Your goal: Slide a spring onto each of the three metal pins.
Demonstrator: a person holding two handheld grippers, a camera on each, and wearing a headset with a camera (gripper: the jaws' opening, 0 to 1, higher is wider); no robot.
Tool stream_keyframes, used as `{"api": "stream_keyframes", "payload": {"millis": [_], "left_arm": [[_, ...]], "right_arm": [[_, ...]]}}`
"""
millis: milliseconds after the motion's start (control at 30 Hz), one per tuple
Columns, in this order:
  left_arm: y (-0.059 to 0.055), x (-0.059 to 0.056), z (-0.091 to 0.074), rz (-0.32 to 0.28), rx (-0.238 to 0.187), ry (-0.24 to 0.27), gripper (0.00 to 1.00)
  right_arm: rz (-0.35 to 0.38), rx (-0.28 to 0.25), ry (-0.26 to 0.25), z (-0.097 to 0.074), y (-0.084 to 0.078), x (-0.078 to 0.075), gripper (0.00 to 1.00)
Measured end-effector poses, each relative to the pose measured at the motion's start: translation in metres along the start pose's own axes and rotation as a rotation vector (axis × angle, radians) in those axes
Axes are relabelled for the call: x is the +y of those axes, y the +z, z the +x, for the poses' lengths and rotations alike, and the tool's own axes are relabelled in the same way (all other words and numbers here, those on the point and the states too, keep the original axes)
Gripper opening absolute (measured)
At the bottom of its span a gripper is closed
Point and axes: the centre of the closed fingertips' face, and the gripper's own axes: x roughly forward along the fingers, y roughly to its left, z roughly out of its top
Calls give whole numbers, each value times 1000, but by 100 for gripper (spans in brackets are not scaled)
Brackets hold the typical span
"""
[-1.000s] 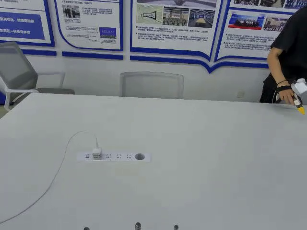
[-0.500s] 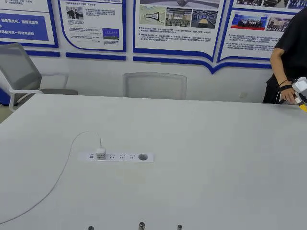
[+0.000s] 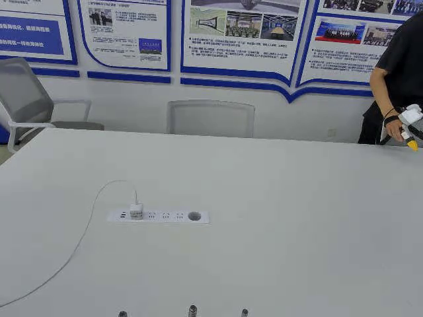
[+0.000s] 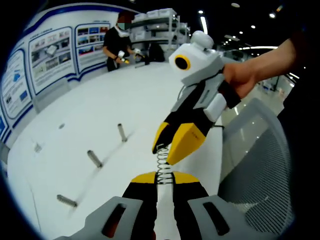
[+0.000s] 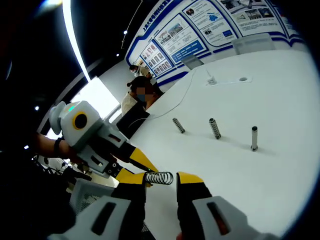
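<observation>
Big white table (image 3: pixel 277 198) under everything. Both tools meet tip to tip at the table's edge. On the right gripper (image 5: pixel 161 184) the jaws are apart, not clamped, and the spring (image 5: pixel 159 177) lies crosswise in the gap between its tips. On the left gripper (image 4: pixel 160 178) the jaws are closed on one end of that spring, which sticks straight out ahead of it into the right gripper's tips. A hand (image 4: pixel 245 75) holds the right gripper. The power strip (image 3: pixel 157 216) is far out ahead of the right gripper, past the pins. Ahead of the right gripper, well apart from it, three pins stand in a row on the table: bare pin (image 5: pixel 254 138), middle pin (image 5: pixel 214 128) with a coil round its shaft, third pin (image 5: pixel 178 125) also with a coil.
</observation>
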Motion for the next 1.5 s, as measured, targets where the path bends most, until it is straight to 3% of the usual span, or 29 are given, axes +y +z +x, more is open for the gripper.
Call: {"api": "stream_keyframes", "payload": {"millis": [233, 633, 1067, 1267, 1500], "left_arm": [[-2, 1, -2, 49, 6, -7, 10], [0, 5, 0, 61, 1, -25, 10], [14, 4, 6, 41, -44, -47, 10], [19, 4, 4, 39, -65, -58, 10], [19, -1, 6, 37, -65, -74, 10]], "right_arm": [[40, 20, 16, 1, 2, 1, 16], [-3, 56, 26, -1, 11, 9, 13], [-214, 212, 12, -1, 12, 13, 12], [-352, 306, 26, -5, 12, 12, 14], [-408, 369, 46, -6, 8, 12, 14]]}}
